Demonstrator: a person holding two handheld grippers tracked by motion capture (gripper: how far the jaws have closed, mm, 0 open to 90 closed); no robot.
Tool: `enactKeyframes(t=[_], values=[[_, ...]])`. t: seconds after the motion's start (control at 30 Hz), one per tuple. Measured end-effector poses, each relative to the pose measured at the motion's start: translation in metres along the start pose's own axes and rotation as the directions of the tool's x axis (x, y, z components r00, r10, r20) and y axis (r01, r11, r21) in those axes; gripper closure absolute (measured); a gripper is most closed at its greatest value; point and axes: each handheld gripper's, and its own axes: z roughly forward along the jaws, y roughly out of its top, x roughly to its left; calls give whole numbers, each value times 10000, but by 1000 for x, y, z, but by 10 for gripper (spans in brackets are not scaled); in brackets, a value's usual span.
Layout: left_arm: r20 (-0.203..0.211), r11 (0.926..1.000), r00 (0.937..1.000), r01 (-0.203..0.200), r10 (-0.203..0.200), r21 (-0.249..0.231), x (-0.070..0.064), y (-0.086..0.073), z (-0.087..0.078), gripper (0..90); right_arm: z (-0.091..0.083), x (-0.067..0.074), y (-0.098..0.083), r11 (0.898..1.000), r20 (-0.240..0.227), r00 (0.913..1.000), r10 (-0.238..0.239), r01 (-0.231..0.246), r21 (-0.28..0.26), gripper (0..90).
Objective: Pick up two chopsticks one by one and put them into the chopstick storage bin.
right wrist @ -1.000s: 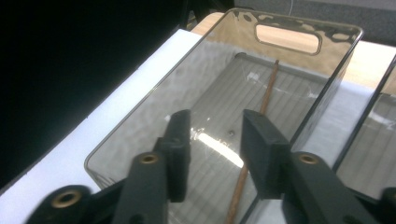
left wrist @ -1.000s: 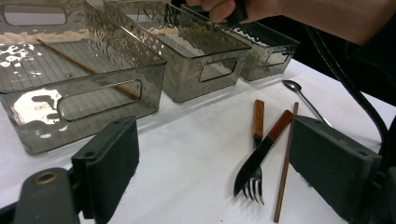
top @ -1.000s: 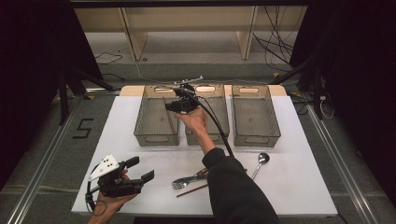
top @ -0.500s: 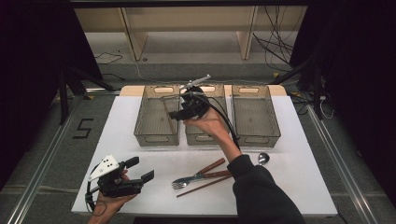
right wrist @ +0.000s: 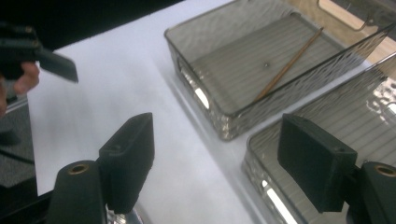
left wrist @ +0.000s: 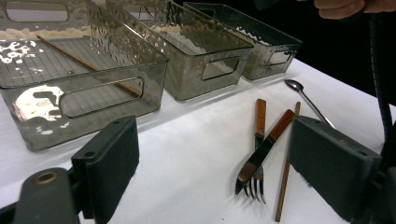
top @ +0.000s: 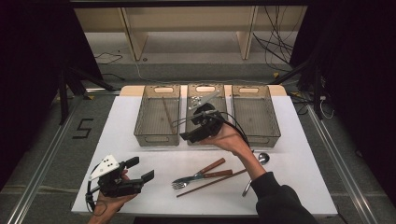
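Right hand-held gripper [top: 192, 134] had just opened, empty, above the bins' front edge (chopstick [top: 166, 112] in left bin [top: 140, 122]); left hand-held gripper [top: 142, 169] open, idle. Next: second chopstick [top: 211, 182] near worktop's front edge.

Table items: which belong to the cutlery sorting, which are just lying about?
In play:
- left bin, one chopstick inside
- middle bin
- right bin
- loose chopstick
- fork
- knife
- spoon
- right gripper, open, empty, over the middle bin
- left gripper, open, empty

Lying about:
- cables on the floor
- shelf unit
- floor mark "5"
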Motion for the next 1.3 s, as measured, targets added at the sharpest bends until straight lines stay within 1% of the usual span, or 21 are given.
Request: enactKeyframes(t=[0.03,0.1,0.13,0.2,0.27,0.43,0.53,0.6,0.7,0.8,0.83,0.87,0.97,1.0,1.1,1.2,1.23,1.3], values=[[-6,10000,10000,36,-36,-22,0,0,0,160,0,0,0,10000,0,10000,0,0,0,282],[-7,10000,10000,13,-13,-3,0,0,0,160,-2,3,-5,9998,-8,9999,-143,144,134,279],[-8,10000,10000,20,-20,-8,0,0,0,160,-4,6,-11,9989,-92,9994,-329,332,318,270],[-6,10000,10000,13,-13,-9,0,0,0,160,-5,8,-14,9984,-160,9992,-375,381,406,265],[-14,10000,10000,40,-40,-4,0,0,1,160,-6,11,-21,9967,-211,9980,-601,611,537,249],[3,10000,10000,-35,35,62,0,0,1,160,-8,19,-36,9909,-381,9949,-937,969,934,241],[-12,10000,10000,-47,47,73,0,0,1,160,-8,23,-44,9876,-406,9934,-1069,1108,1113,239],[-15,10000,10000,-44,44,82,0,0,1,160,-8,26,-49,9877,-470,9937,-1020,1068,1139,236],[-24,9999,10000,-49,49,93,0,-1,2,160,-8,30,-55,9834,-445,9914,-1229,1277,1290,231],[-37,10000,10000,-30,31,92,0,-1,2,160,-7,33,-62,9792,-589,9886,-1388,1459,1413,237],[-41,10000,10000,-18,19,95,0,-1,2,159,-5,36,-66,9749,-638,9869,-1485,1569,1577,237],[-34,9999,10000,-29,30,104,0,-1,2,159,-5,36,-66,9749,-638,9869,-1485,1569,1577,237],[-35,9999,10000,-44,44,103,0,-1,2,160,-3,39,-72,9685,-650,9842,-1645,1737,1787,229],[-35,9999,10000,-43,43,110,0,-1,2,160,-3,40,-73,9690,-606,9856,-1578,1663,1827,228],[-42,9999,10000,-50,51,127,0,-1,2,159,-2,41,-78,9695,-595,9860,-1559,1643,1820,225],[-44,9999,10000,-48,49,126,0,-1,2,160,-1,43,-83,9668,-610,9857,-1572,1662,1941,226],[-44,9999,10000,-46,47,123,0,-1,2,159,0,43,-84,9642,-645,9847,-1619,1717,2021,226],[-45,9999,10000,-38,39,133,0,-1,2,159,1,44,-87,9626,-552,9840,-1693,1771,2052,227]])
